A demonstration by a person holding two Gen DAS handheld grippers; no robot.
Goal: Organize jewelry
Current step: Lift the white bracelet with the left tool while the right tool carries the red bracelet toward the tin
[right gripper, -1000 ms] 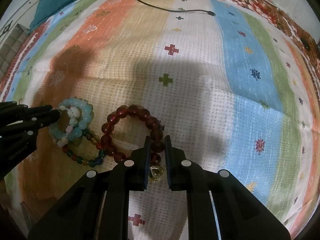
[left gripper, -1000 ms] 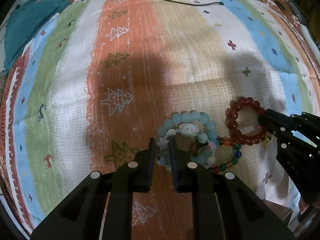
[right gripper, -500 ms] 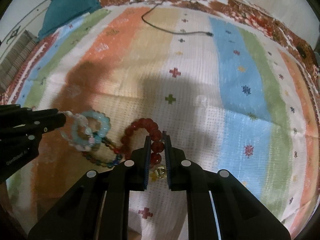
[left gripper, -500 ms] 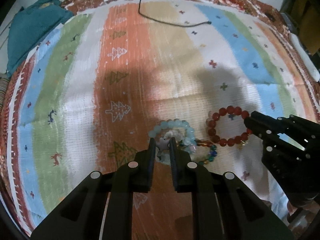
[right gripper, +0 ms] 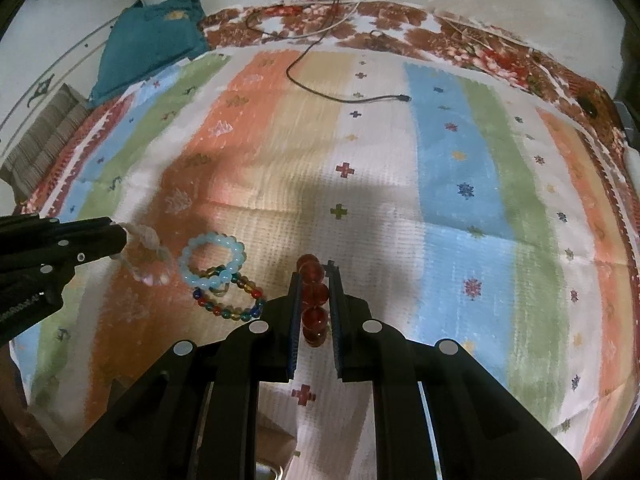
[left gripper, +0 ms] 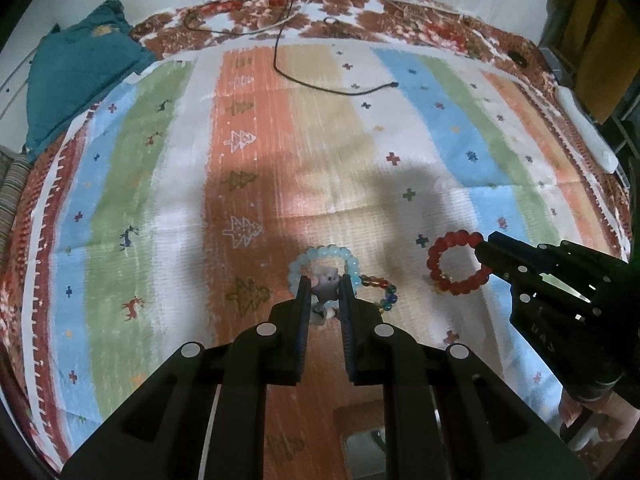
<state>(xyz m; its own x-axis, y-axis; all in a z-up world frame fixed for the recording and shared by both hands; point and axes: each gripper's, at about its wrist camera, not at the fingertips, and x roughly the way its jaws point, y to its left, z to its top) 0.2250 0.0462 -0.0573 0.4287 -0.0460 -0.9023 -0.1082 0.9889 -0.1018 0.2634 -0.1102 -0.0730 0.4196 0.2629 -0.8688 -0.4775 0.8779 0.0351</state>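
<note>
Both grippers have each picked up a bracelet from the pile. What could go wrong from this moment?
1. The right gripper pinches the red bracelet by only a few round beads, so it could roll out.
2. The left gripper holds a pale charm bracelet close above the light blue bracelet and multicolour bracelet, which overlap; a hanging part might snag and drag them.

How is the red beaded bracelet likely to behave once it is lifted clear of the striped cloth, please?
The red beaded bracelet probably hangs as a loose loop, since it is separate round beads on a string. It may swing, as the right tool pinches only a few beads. The glossy beads could slip if the grip eases.
</note>
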